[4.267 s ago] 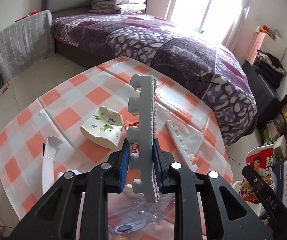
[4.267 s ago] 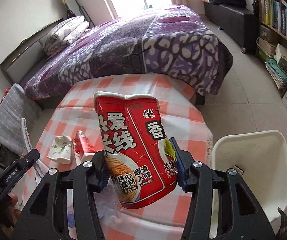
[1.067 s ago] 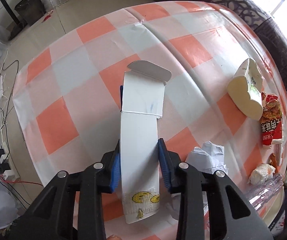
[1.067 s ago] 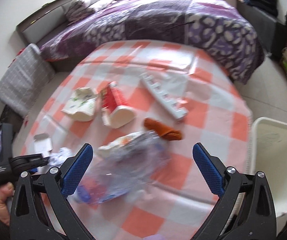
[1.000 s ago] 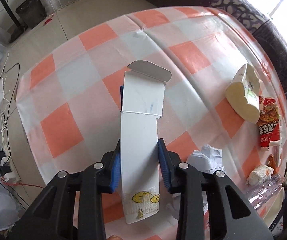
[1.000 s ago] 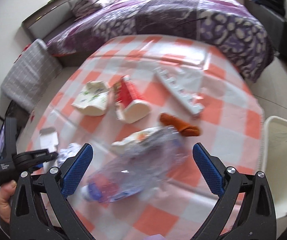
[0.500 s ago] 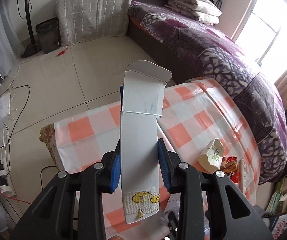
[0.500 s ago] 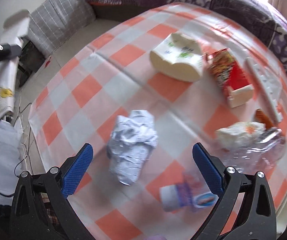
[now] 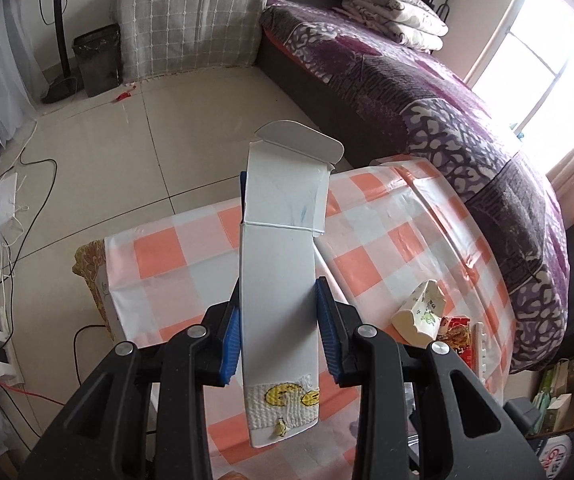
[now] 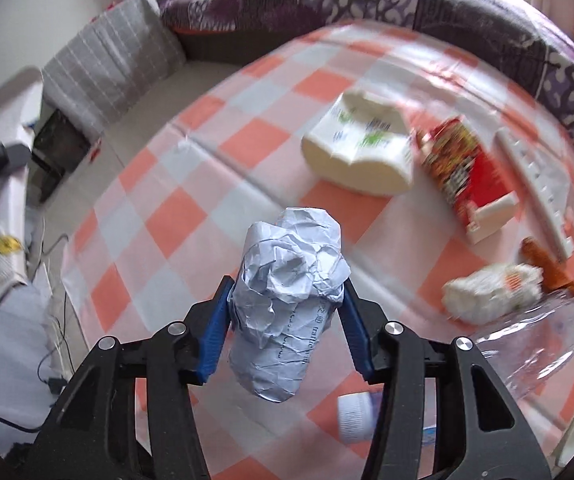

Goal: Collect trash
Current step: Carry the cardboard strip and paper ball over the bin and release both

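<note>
Crumpled paper wad [image 10: 287, 300] pinched between right hand-held gripper [image 10: 285, 330] pads.

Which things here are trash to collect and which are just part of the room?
Trash:
- flattened white carton, in left tool
- crumpled paper ball, in right tool
- crushed cream cup
- red snack box
- clear plastic bottle

Room:
- bed
- checked tablecloth
- black bin

Blown-out window [image 9: 535, 68] glare, fisheye-bent edges, right-view motion blur.
</note>
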`<state>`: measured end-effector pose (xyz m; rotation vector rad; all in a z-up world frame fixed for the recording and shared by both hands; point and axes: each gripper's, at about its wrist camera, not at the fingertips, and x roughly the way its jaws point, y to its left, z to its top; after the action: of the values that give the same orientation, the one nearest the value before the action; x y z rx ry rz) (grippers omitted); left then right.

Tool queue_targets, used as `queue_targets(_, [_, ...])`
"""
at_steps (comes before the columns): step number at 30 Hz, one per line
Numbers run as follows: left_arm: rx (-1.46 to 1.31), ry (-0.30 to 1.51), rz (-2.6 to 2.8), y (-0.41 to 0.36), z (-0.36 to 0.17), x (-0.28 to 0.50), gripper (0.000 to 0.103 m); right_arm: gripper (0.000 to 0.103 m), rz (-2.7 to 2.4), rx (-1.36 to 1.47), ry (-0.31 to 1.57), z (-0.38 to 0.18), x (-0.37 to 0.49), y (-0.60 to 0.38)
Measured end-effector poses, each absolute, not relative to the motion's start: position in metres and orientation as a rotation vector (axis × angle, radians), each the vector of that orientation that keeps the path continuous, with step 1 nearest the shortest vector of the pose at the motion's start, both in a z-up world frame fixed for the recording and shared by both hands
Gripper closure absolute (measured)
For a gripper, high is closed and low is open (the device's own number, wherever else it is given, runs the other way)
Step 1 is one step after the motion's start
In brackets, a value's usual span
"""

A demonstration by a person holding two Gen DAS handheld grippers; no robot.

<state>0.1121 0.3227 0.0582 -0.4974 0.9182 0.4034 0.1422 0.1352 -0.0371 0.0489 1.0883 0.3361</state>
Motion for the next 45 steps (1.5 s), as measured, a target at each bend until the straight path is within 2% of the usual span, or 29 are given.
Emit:
queue_targets(8, [-0.395, 0.896, 0.362, 0.279, 0.065, 0.121, 0.069, 0.054, 0.247, 0.100, 0.929, 0.015, 0.143, 0.078])
queue_targets(16, [-0.302, 0.897, 0.302, 0.227, 0.062, 0.129, 0.069, 0.054, 0.144, 0.152, 0.877, 0.035, 0.143, 0.013])
queue_targets(45, [-0.036, 0.922, -0.026, 0.019, 0.042, 0.134, 0.069, 0.053, -0.198, 0.370, 0.845, 0.032, 0.093, -0.186])
